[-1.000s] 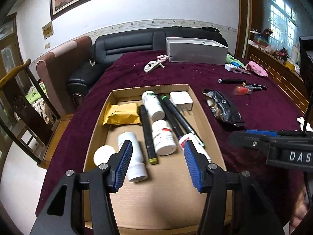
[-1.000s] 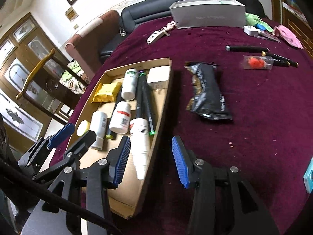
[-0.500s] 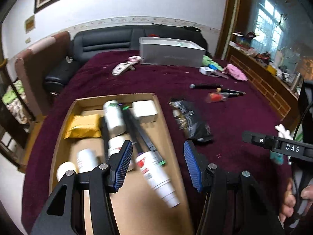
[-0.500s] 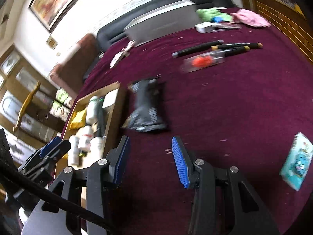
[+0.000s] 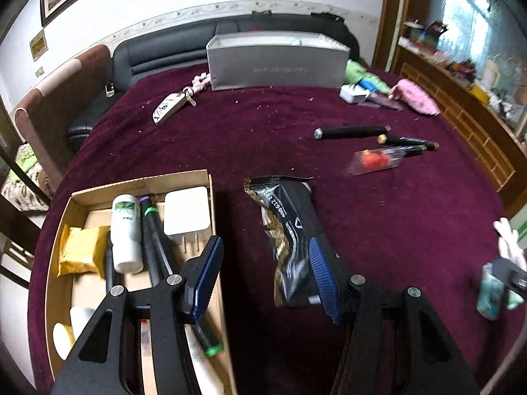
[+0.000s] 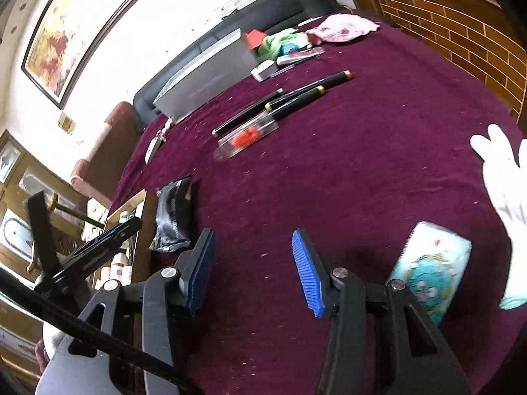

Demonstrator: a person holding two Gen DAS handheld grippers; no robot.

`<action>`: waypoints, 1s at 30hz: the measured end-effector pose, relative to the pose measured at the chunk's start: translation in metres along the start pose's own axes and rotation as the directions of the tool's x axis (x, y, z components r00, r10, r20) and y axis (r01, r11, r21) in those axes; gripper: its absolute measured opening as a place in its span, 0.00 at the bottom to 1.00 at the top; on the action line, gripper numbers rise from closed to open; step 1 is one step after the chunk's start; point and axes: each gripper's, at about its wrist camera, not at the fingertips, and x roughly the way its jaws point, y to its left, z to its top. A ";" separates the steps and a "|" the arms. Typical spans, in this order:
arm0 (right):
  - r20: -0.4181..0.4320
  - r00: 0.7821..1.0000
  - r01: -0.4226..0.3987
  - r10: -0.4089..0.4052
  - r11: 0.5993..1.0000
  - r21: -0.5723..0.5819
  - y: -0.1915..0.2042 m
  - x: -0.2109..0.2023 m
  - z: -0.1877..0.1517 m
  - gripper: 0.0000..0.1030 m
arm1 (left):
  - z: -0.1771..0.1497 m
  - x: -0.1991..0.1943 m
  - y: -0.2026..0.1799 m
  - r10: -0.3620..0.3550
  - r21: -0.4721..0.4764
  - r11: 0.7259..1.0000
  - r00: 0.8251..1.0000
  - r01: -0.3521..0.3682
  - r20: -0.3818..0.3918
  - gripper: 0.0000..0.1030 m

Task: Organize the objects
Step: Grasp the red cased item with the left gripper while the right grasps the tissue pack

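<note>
Both grippers, left (image 5: 266, 276) and right (image 6: 253, 273), stay spread open, gripping nothing. Since a second ago they have swung right off the cardboard tray (image 5: 215, 217); the black snack packet (image 5: 290, 240) now lies mid-frame, the teal pack (image 6: 431, 270) lower right.

Both grippers, left (image 5: 265, 278) and right (image 6: 253, 273), show black frames, ribbed blue pads (image 5: 321, 275), silver screws (image 5: 174, 279); a black cable (image 6: 82, 326) beside the right one.

The black snack packet (image 5: 293, 240) runs under the left gripper's fingers (image 5: 324, 279), its lower end hidden. The cardboard box (image 5: 214, 217) is cut off below. The teal packet (image 6: 431, 273) is blurred, its print unreadable.
</note>
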 end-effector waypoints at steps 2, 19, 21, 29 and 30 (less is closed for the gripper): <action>0.011 1.000 -0.003 0.003 1.000 0.015 -0.008 -0.004 0.002 0.45 | 0.005 0.014 -0.004 0.019 -0.010 1.000 0.999 -0.019 -0.031 0.47; 0.099 0.994 -0.052 0.041 0.992 0.117 -0.067 -0.031 0.010 0.52 | 0.054 0.010 -0.117 -0.161 0.429 0.897 0.982 0.106 0.095 0.47; 0.109 0.993 -0.049 0.037 0.992 0.114 -0.073 -0.033 0.010 0.52 | 0.060 0.025 -0.133 -0.160 0.501 0.860 0.983 0.095 0.088 0.47; 0.164 0.986 -0.005 -0.015 0.993 0.120 -0.099 -0.049 0.021 0.53 | 0.088 0.074 -0.147 -0.148 0.609 0.789 0.988 0.084 0.055 0.47; 0.164 0.986 -0.007 -0.014 0.992 0.125 -0.101 -0.048 0.023 0.53 | 0.088 0.078 -0.148 -0.154 0.618 0.780 0.987 0.099 0.035 0.47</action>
